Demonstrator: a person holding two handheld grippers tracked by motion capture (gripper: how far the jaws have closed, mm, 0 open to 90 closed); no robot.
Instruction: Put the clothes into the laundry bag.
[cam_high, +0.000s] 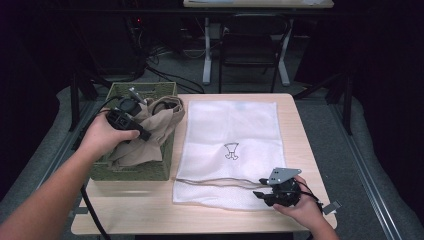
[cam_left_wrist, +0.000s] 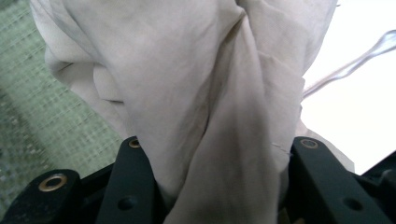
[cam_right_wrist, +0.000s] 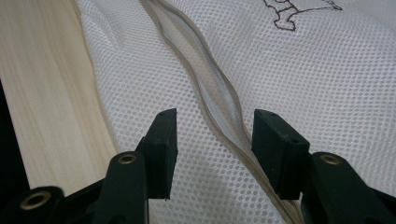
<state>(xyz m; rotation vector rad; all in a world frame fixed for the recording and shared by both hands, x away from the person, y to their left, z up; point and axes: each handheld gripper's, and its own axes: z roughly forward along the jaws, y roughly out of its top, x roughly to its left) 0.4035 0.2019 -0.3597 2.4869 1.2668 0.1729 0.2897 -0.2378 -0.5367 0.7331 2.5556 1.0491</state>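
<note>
Beige cloth (cam_left_wrist: 201, 93) lengthwise in L tongs (cam_left_wrist: 215, 186)

A: Obstacles on my left side?

B: One green woven basket (cam_high: 131, 170) at the table's left edge, walls upright. Beige garment (cam_high: 155, 132) heaped in it and spilling over the right wall; my left gripper (cam_high: 142, 131) is clamped on that cloth.

A: Centre?

B: White mesh laundry bag (cam_high: 230, 125), flat, low, passable above. Its zipper (cam_right_wrist: 219, 100) lies between my right gripper's (cam_high: 261, 190) parted jaws.

A: Free room?

B: Bare wooden table (cam_high: 305, 135) right of the bag, and a strip along the near edge.
</note>
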